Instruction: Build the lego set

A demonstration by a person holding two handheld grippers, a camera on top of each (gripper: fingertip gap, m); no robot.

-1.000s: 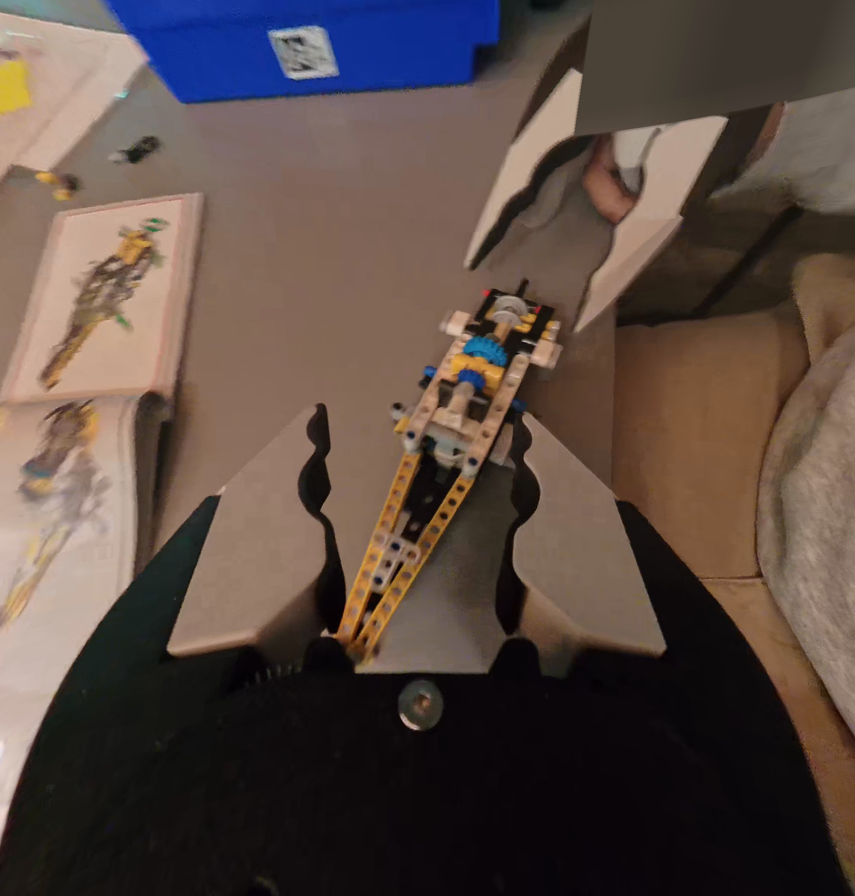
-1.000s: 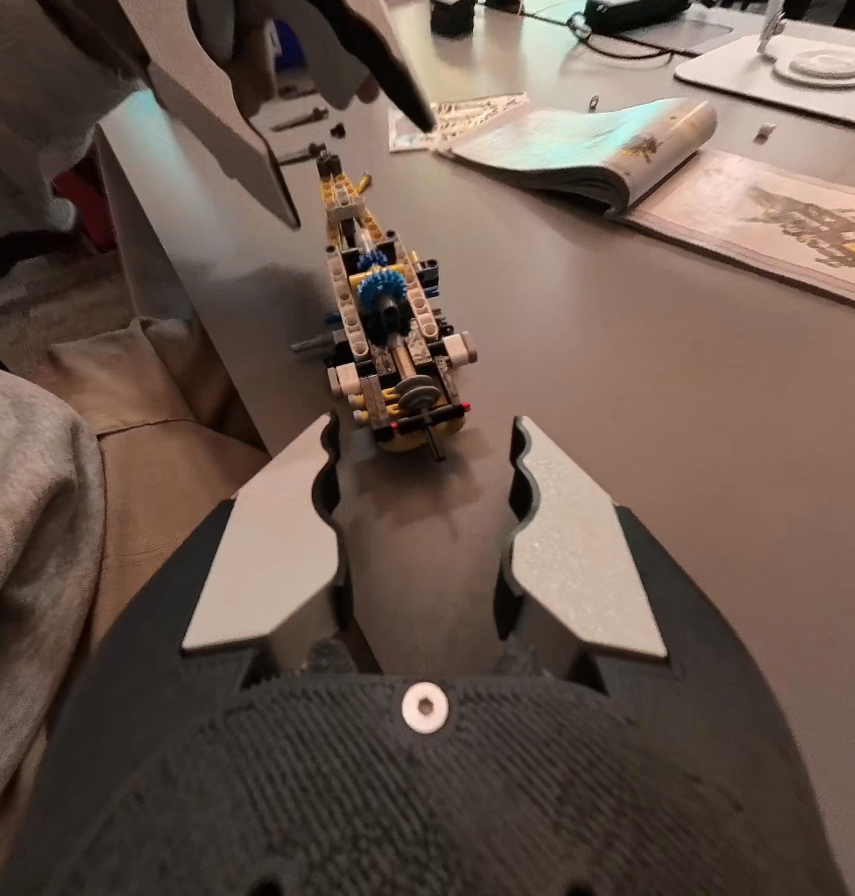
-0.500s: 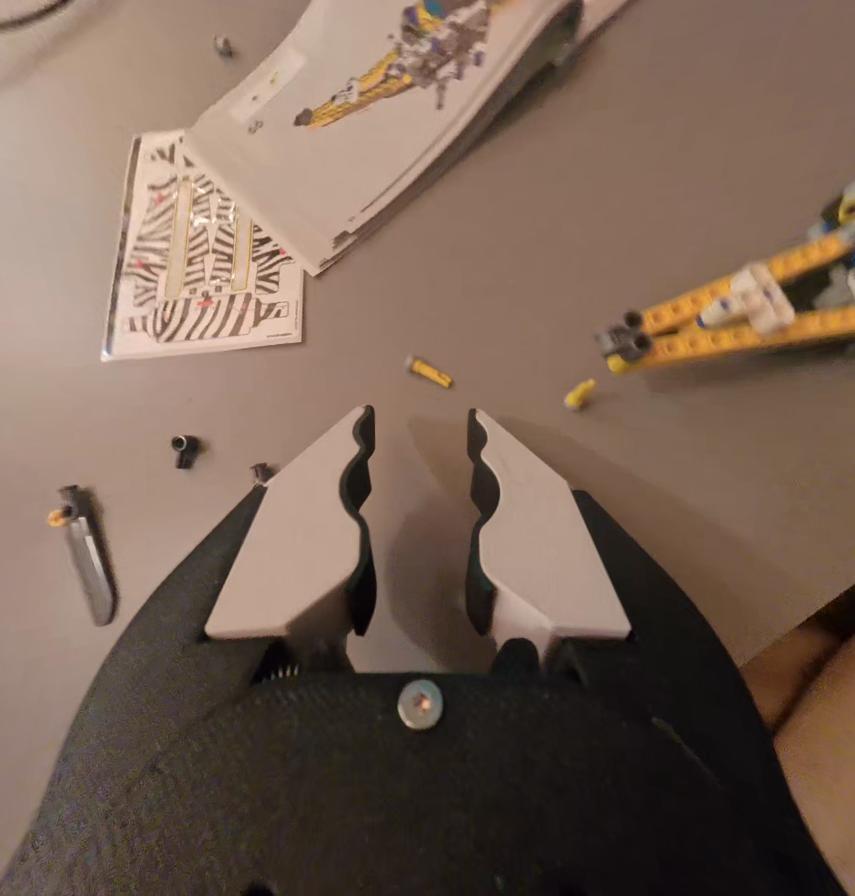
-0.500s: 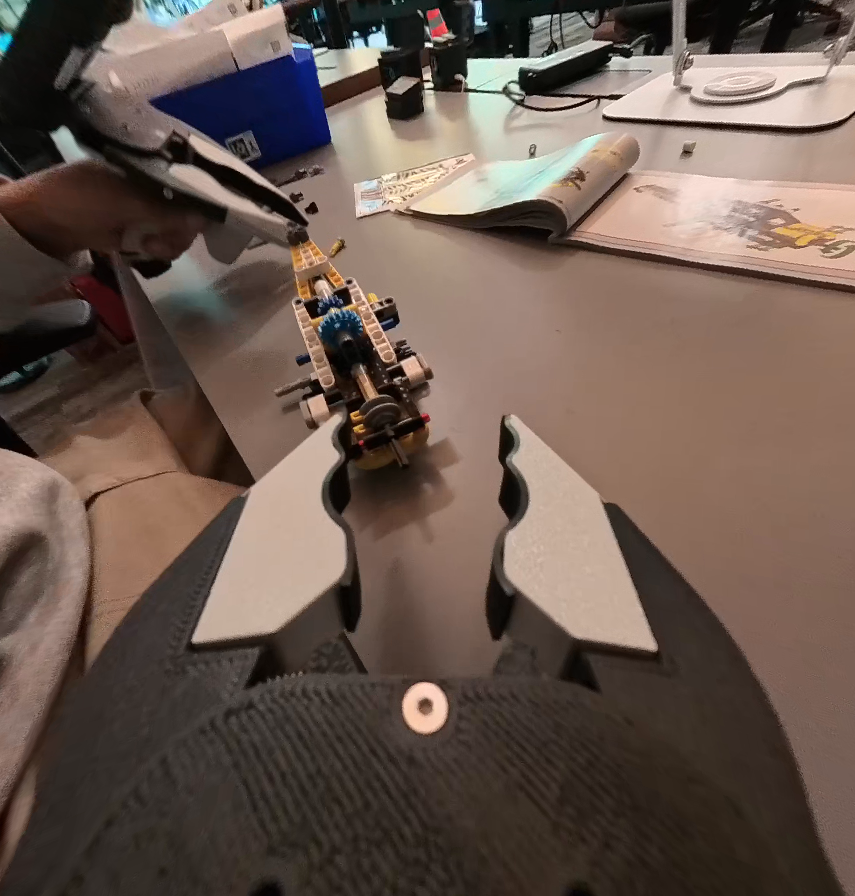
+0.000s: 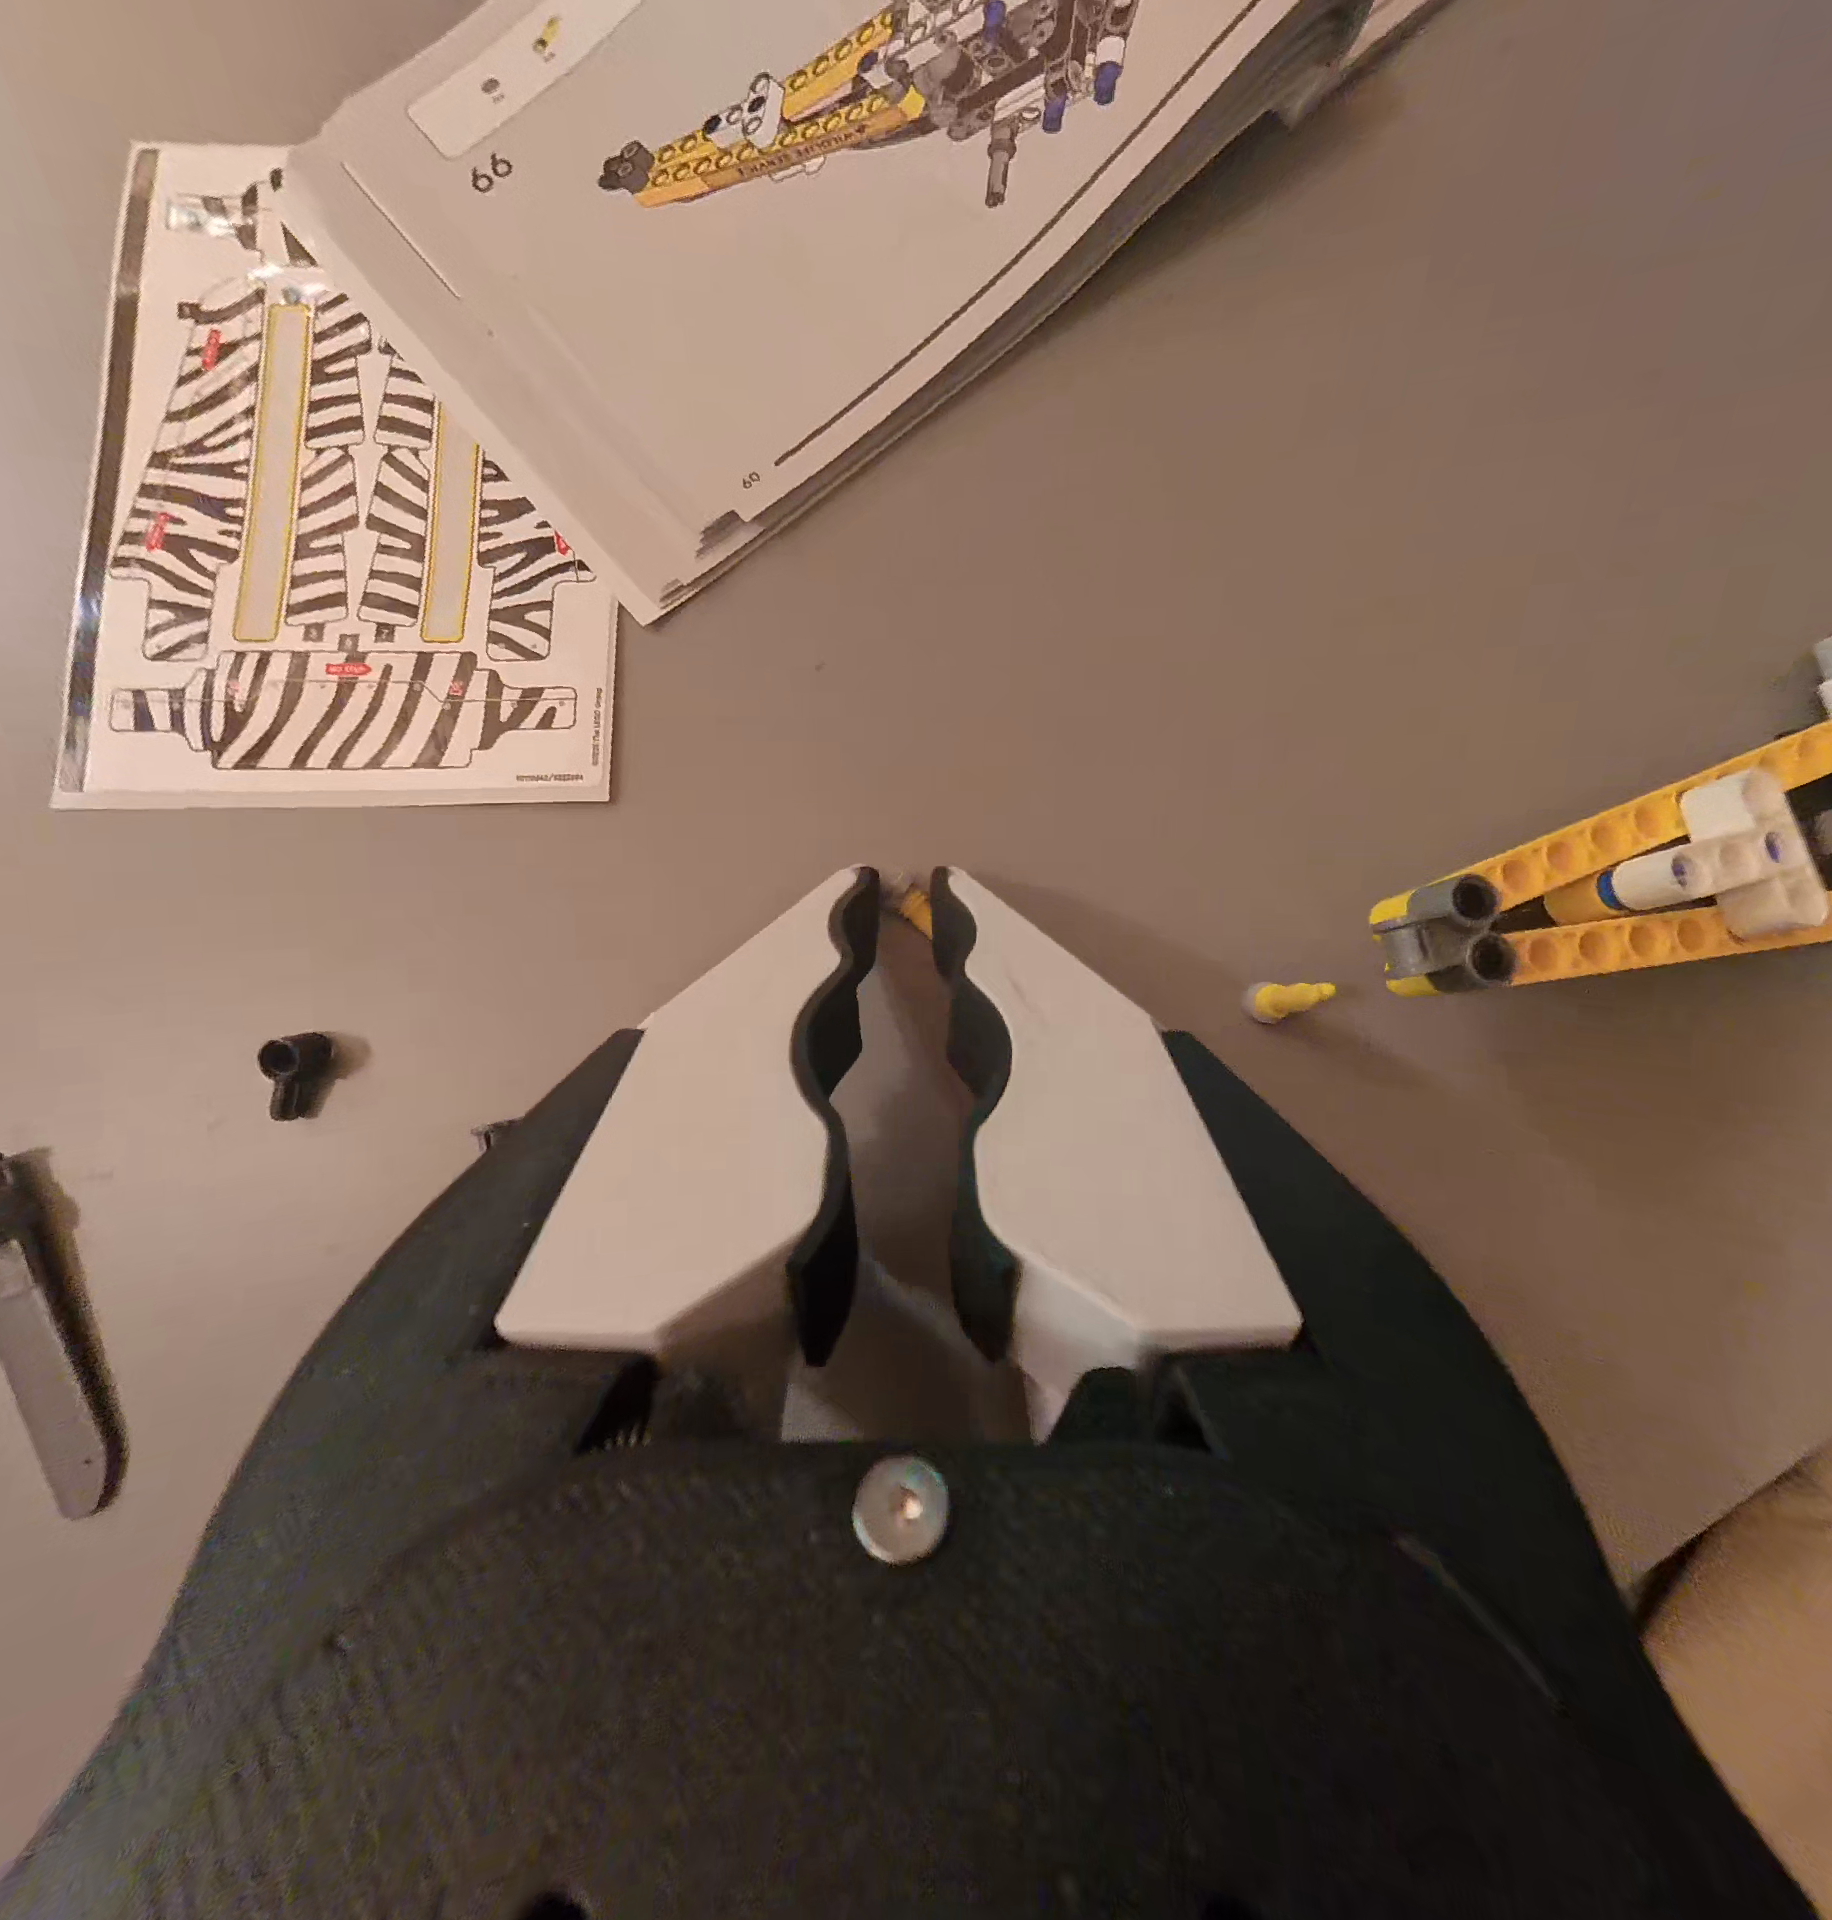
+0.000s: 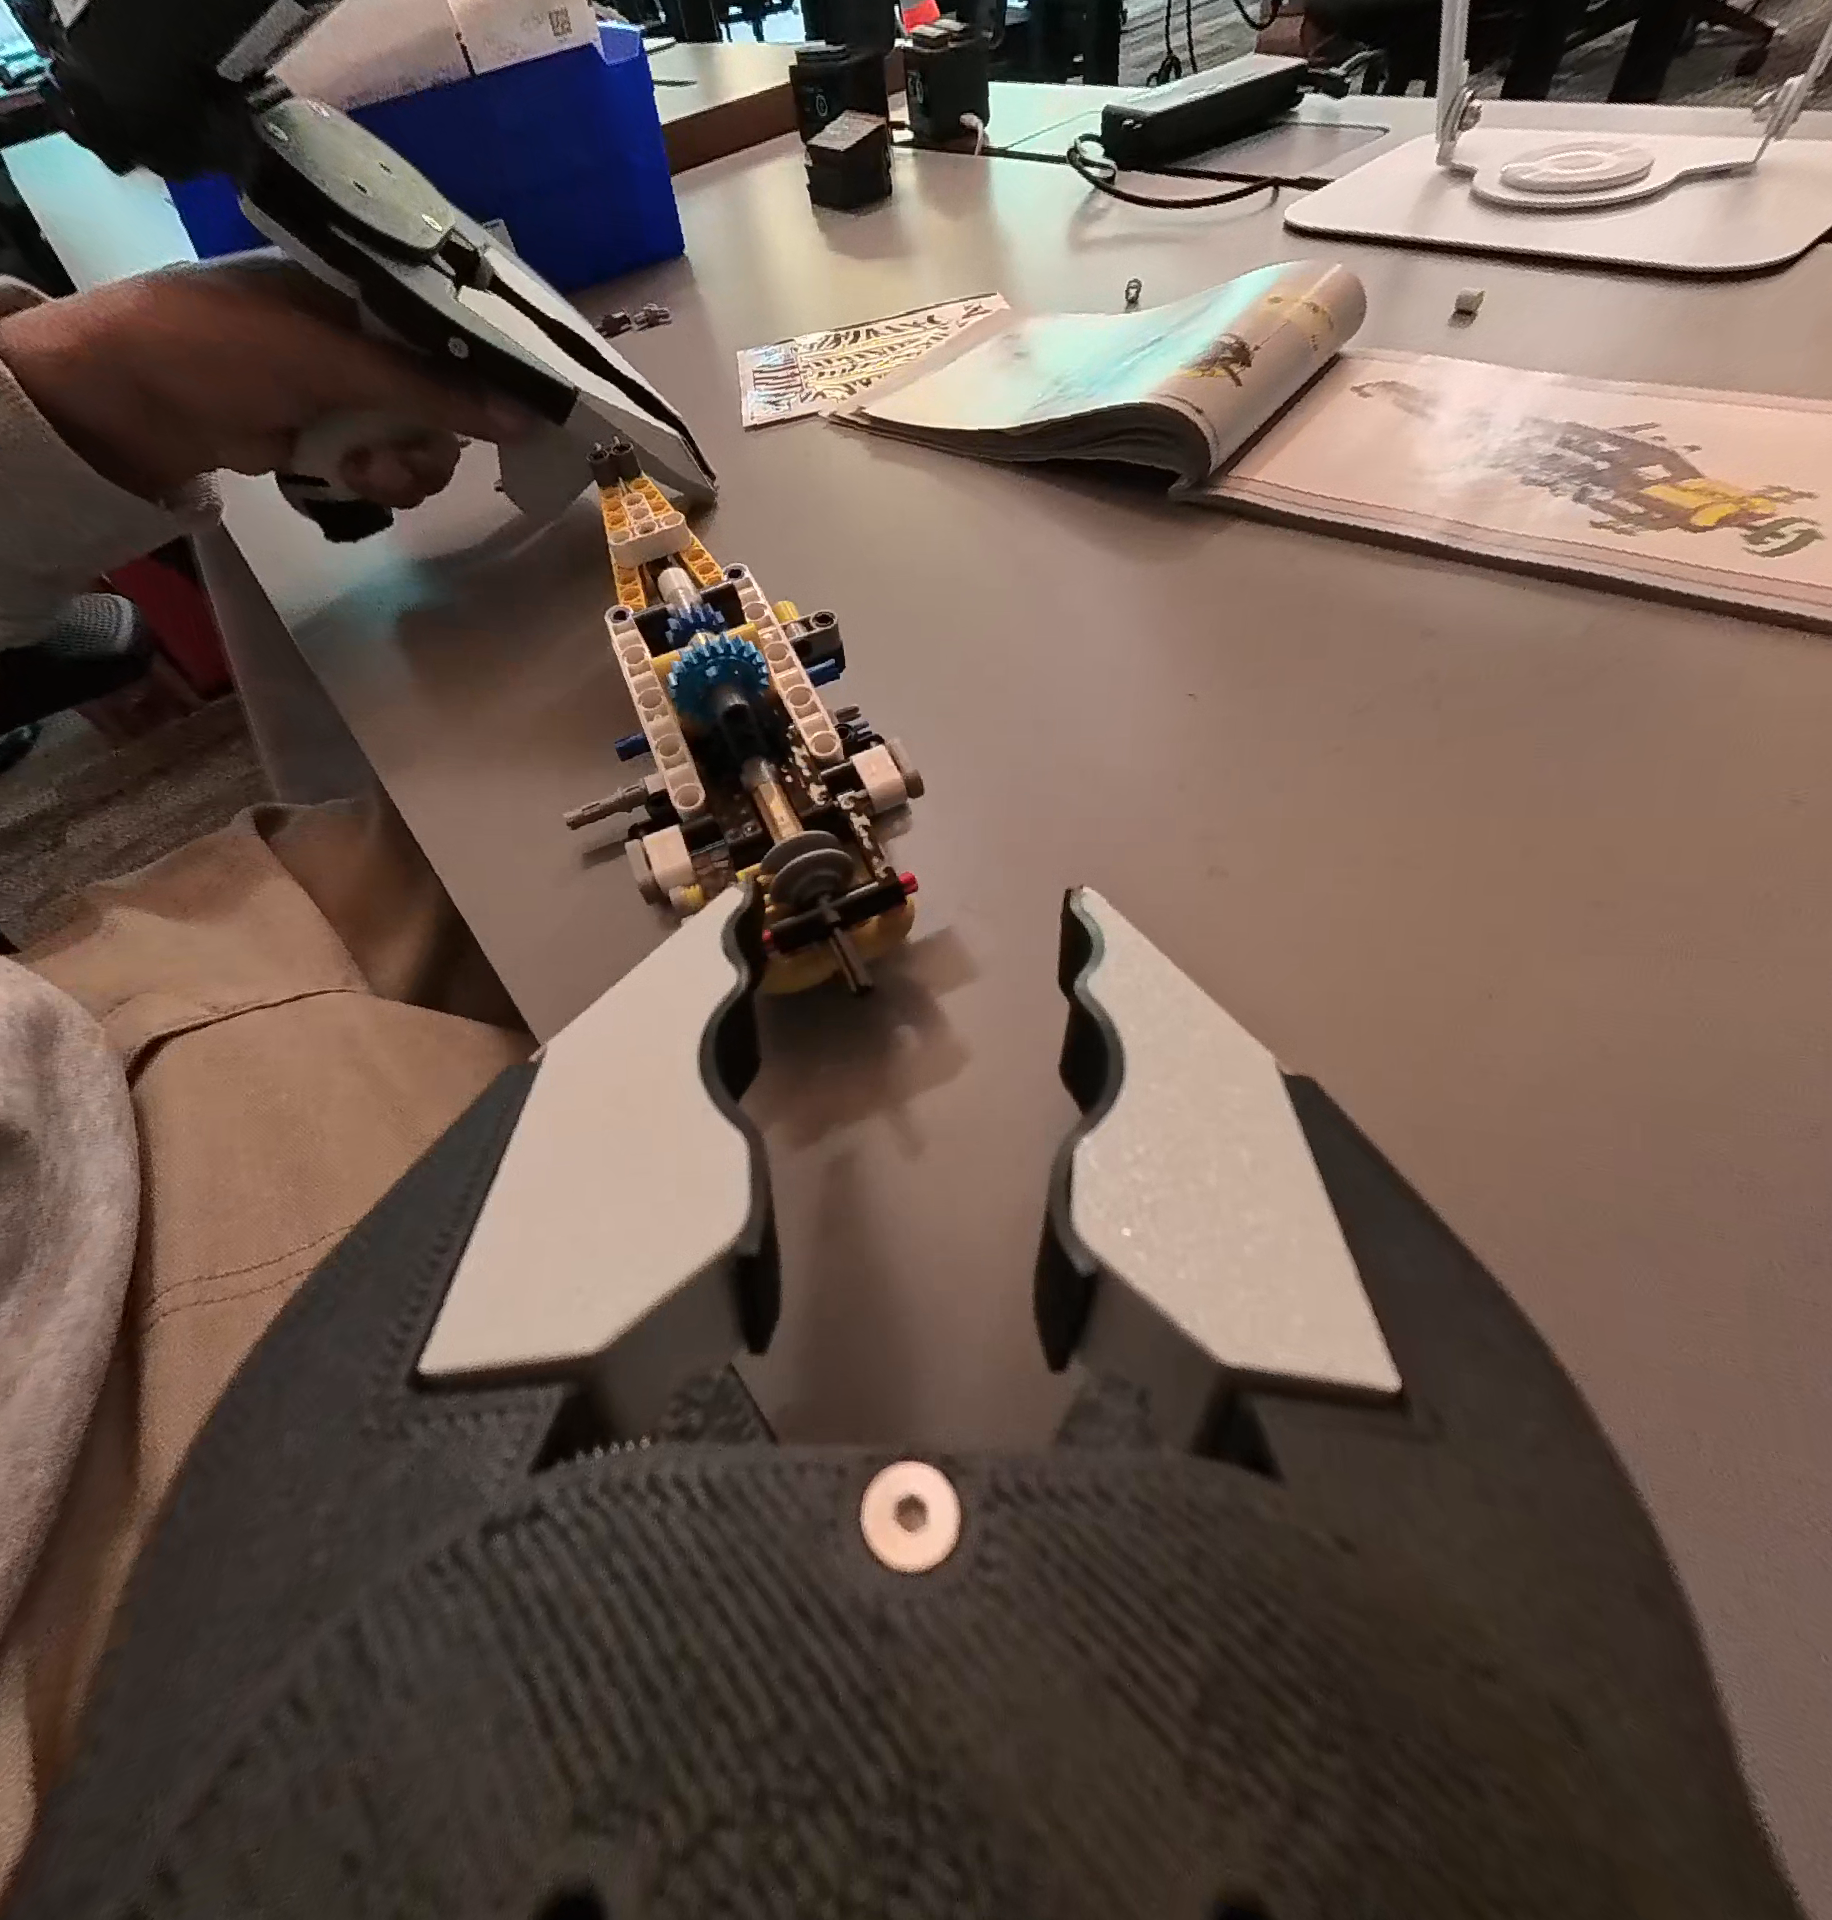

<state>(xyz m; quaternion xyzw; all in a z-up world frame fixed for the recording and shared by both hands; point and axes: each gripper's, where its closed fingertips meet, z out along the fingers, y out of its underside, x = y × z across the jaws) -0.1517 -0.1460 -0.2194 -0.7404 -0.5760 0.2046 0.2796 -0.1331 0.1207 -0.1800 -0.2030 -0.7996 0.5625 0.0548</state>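
Observation:
The long yellow, white and black lego model (image 6: pixel 746 748) lies on the grey table, its narrow yellow tip toward the left gripper; that tip also shows in the left wrist view (image 5: pixel 1618 894). My left gripper (image 5: pixel 904 891) points down at the table with its fingers nearly together around a small yellow pin (image 5: pixel 910 902). It shows from the side in the right wrist view (image 6: pixel 673 468), beside the model's tip. My right gripper (image 6: pixel 907 920) is open and empty, just behind the model's wide rear end, its left finger beside the rear axle.
A second yellow pin (image 5: pixel 1291 997), a black connector (image 5: pixel 294 1070) and a grey blade piece (image 5: pixel 39 1340) lie loose. A zebra sticker sheet (image 5: pixel 340 520) and the open instruction booklet (image 5: pixel 787 260) lie beyond. A blue bin (image 6: pixel 538 177) stands at the back. The table edge (image 6: pixel 372 748) runs left of the model. The tips of one gripper are about 30 centimeters away from the tips of the other.
My left gripper swung away from the model, dropped to the table and closed its fingers around the yellow pin. My right gripper stayed open and crept a little closer to the model's rear.

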